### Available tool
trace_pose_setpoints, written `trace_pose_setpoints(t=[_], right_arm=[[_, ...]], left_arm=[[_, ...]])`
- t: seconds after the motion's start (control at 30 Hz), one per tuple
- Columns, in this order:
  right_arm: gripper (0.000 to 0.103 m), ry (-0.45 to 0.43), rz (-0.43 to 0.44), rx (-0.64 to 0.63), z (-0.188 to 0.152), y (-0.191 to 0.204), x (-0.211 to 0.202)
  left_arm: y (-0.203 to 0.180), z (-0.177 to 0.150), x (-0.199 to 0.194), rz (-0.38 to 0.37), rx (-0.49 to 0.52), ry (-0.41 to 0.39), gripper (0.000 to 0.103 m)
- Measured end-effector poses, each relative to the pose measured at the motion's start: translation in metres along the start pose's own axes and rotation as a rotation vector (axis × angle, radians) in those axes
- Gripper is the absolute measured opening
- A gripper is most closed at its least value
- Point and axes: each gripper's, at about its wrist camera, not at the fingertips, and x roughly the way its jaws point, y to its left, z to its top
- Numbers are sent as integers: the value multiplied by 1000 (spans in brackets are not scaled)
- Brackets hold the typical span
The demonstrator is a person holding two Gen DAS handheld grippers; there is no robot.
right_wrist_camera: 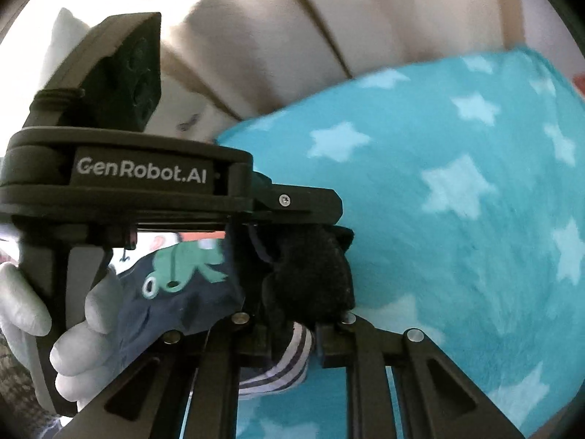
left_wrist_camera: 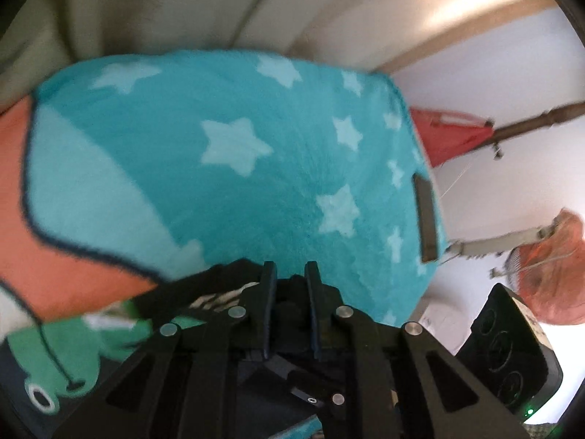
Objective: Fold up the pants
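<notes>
The pants are dark navy with a green frog print point(left_wrist_camera: 55, 347) and a black fuzzy part point(right_wrist_camera: 310, 270) with a striped lining point(right_wrist_camera: 289, 358). They hang bunched between both grippers, over a teal blanket with pale stars point(left_wrist_camera: 237, 146). My left gripper point(left_wrist_camera: 290, 281) is nearly shut, with dark pants cloth point(left_wrist_camera: 204, 285) beside its fingers. My right gripper point(right_wrist_camera: 292, 329) is shut on the black fuzzy part of the pants. The left gripper's body point(right_wrist_camera: 146, 175), held by a white-gloved hand point(right_wrist_camera: 73, 329), fills the left of the right wrist view.
The teal star blanket point(right_wrist_camera: 457, 201) covers the surface. An orange cloth point(left_wrist_camera: 55, 256) lies at its left. A beige sofa back point(left_wrist_camera: 164, 7) is behind. A red item point(left_wrist_camera: 453, 135) and a brown pole point(left_wrist_camera: 530, 120) stand at right.
</notes>
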Motion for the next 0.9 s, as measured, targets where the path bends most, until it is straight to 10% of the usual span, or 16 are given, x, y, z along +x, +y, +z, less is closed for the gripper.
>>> trace_pose_setpoints(t=[0.3,0.4,0.7,0.9], right_arm=[[19,33,-35,-306,-13,96,12],[36,60,-54,-415,-26,127,28],[47,205,58,-532,-66,200,49],[45,52,-130,-379,-22,161,-4]], left_arm=[[79,-76,-98,59,-198,-221,40],[104,-118,-138,91,-251,-291,47],[164,-215,-198,95,-426,-400,50],[181,-241,-217,86,-438,-439,51]])
